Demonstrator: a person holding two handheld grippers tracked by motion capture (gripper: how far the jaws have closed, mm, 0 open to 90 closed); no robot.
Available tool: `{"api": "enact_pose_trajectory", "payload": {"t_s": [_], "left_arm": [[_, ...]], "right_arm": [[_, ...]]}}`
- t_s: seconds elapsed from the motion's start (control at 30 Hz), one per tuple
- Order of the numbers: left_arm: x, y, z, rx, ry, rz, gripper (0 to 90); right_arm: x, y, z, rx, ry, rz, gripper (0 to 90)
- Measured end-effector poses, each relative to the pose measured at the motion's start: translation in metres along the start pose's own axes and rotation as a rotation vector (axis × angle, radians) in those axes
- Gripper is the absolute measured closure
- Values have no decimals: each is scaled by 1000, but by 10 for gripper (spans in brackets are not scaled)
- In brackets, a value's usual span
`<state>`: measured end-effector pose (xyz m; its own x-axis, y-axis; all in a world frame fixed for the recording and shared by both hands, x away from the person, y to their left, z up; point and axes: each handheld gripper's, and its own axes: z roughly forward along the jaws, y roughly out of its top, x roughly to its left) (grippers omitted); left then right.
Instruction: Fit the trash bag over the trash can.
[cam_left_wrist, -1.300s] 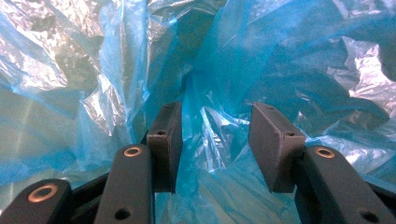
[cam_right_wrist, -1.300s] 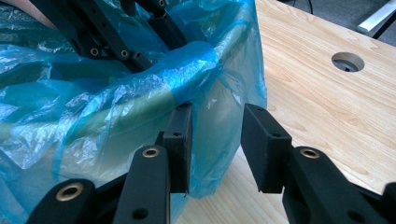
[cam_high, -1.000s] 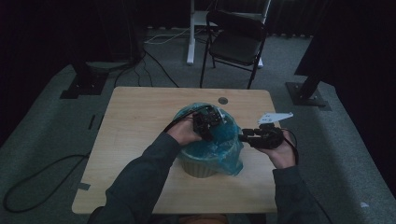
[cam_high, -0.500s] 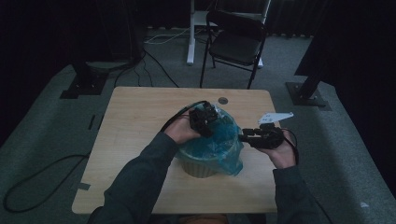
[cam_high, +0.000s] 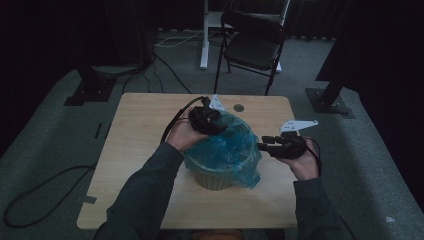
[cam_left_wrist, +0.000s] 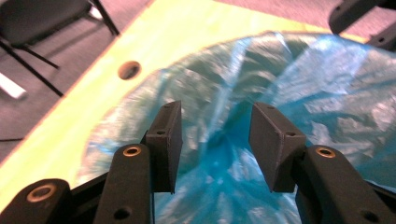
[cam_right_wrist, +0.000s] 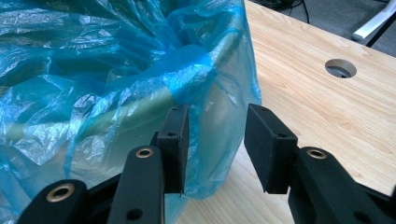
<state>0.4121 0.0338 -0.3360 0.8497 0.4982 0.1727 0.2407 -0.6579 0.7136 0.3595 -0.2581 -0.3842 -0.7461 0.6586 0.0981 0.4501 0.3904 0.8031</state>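
A small pale green bin (cam_high: 215, 177) lined with a blue plastic bag (cam_high: 225, 150) stands mid-table. My left gripper (cam_high: 214, 124) hovers over the bag's far left rim; in its own view my left gripper (cam_left_wrist: 215, 123) is open above the crumpled blue bag (cam_left_wrist: 233, 84) with nothing between the jaws. My right gripper (cam_high: 263, 146) points at the bin's right side. In the right gripper view my right gripper (cam_right_wrist: 215, 128) is open, with the bag's draped skirt (cam_right_wrist: 205, 154) hanging over the bin's rim (cam_right_wrist: 154, 102) in the gap between the jaws.
The wooden table (cam_high: 145, 145) has a round cable hole (cam_high: 238, 107) at its far edge. A black folding chair (cam_high: 255, 47) and a white desk leg (cam_high: 204, 35) stand behind it. Cables lie on the grey carpet at left.
My left gripper has shifted slightly left and toward the far rim of the bag. The right gripper has held its place beside the bin.
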Motion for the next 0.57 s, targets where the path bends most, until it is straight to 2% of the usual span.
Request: {"api": "enact_pose_trajectory", "payload": {"t_s": [0.27, 0.43, 0.57], "left_arm": [[14, -9, -22, -111, 87, -75, 543], [22, -20, -32, -155, 121, -111, 545], [29, -34, -35, -165, 150, -143, 545]], "right_arm": [[-7, -3, -5, -15, -15, 27, 586], [-13, -6, -7, -22, -28, 41, 584], [-19, -10, -6, -21, -41, 58, 584]]}}
